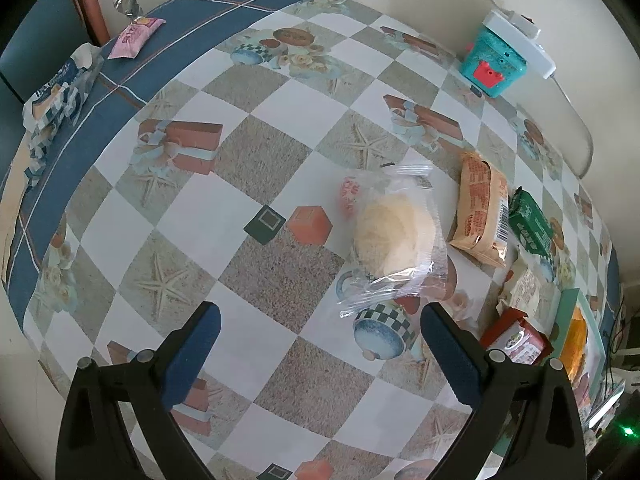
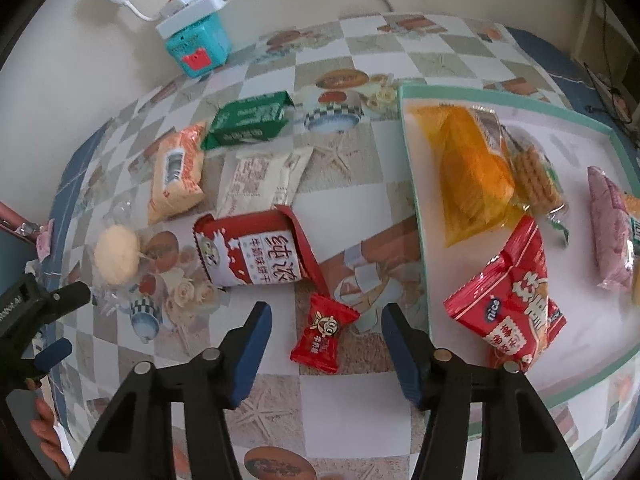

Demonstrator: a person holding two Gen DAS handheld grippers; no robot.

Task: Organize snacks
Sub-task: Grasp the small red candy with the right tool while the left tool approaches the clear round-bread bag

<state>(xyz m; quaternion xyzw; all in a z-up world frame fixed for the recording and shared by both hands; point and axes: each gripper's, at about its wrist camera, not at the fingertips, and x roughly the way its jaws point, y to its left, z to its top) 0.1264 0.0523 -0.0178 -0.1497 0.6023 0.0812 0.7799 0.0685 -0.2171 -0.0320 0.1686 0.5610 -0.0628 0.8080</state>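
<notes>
My right tongs stand released around the small red candy packet on the tabletop, beside the tray. It looks light and slippery, so I would pinch its middle. My left tongs hang released.

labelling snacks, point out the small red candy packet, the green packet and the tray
small red candy packet (image 2: 322, 334), right wrist view, middle of wrapper
green packet (image 2: 250, 119), right wrist view, centre of top face
tray (image 2: 416, 184), right wrist view, left rim

small red candy packet flat on tablecloth
</notes>
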